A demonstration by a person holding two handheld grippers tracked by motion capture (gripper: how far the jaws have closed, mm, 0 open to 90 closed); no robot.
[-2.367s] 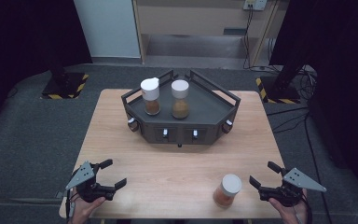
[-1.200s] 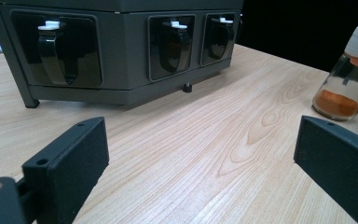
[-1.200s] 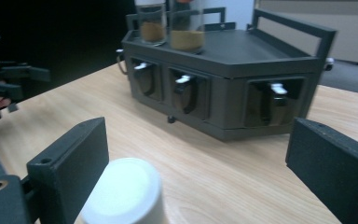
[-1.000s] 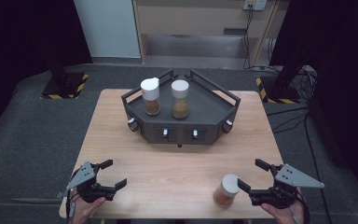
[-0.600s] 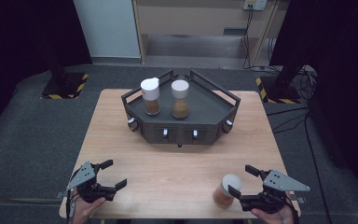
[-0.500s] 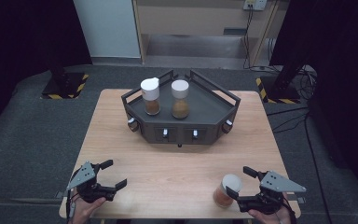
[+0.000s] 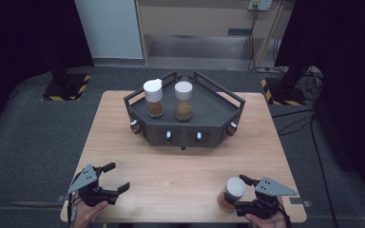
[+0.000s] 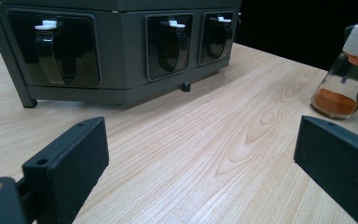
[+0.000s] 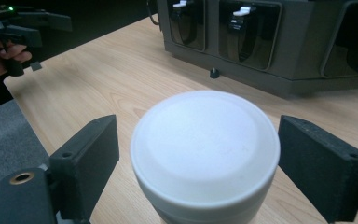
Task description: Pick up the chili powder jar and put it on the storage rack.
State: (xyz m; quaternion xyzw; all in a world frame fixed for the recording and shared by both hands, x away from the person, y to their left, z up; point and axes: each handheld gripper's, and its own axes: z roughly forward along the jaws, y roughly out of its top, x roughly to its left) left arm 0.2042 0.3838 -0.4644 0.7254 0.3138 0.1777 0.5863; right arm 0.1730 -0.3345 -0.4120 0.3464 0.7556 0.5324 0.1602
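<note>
Right tool [image 9: 198,154] is set astride the white-capped glass spice jar [image 9: 205,154], its jaws having just been closing, with gaps left at both pads. Grasping is in hand; a firm squeeze is called for next. Beyond the jar stands the dark grey rack [image 7: 185,116]; leftward on the bench, the left tool [image 7: 105,183] gapes empty.

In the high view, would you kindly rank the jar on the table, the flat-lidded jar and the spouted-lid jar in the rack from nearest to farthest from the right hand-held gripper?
1. Jar on the table: between the jaws of the right hand-held gripper, front right.
2. Flat-lidded jar: rack's right side.
3. Spouted-lid jar: rack's left side.
</note>
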